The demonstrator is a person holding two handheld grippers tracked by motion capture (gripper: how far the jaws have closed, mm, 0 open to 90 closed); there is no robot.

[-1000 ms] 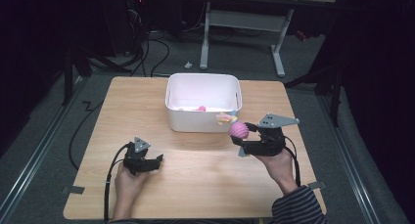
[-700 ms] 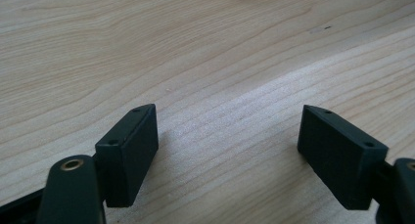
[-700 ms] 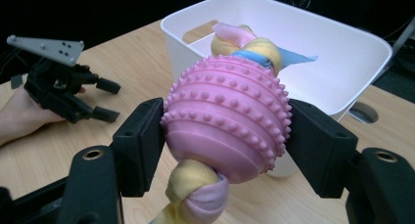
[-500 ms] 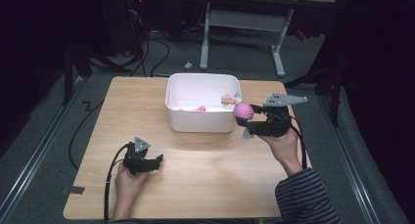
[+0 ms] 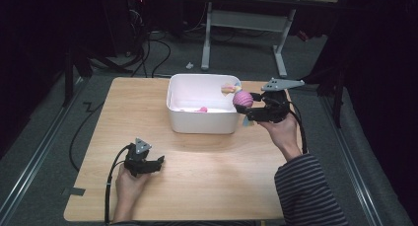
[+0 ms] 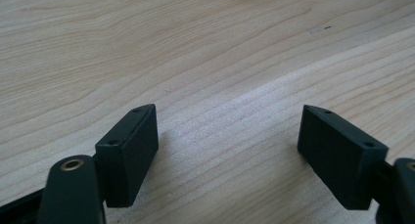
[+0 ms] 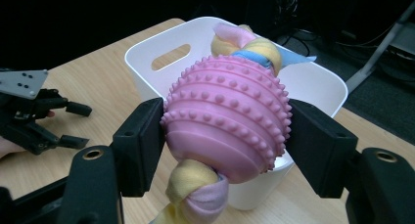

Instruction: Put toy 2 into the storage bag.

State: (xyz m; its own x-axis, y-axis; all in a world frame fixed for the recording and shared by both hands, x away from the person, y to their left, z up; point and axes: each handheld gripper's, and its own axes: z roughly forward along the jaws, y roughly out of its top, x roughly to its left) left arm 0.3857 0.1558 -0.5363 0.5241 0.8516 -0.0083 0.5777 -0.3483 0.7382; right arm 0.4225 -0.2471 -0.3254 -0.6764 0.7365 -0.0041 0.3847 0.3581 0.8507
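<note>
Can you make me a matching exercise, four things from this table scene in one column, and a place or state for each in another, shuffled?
Things:
1. pink ball toy
2. white bin
3. left gripper
4. right gripper

Places or states:
A. open, low over bare wood
B. stands mid-table
C. clamped between two jaws
D. held at the bin's right rim

Pairs: 1-C, 2-B, 3-A, 4-D
</note>
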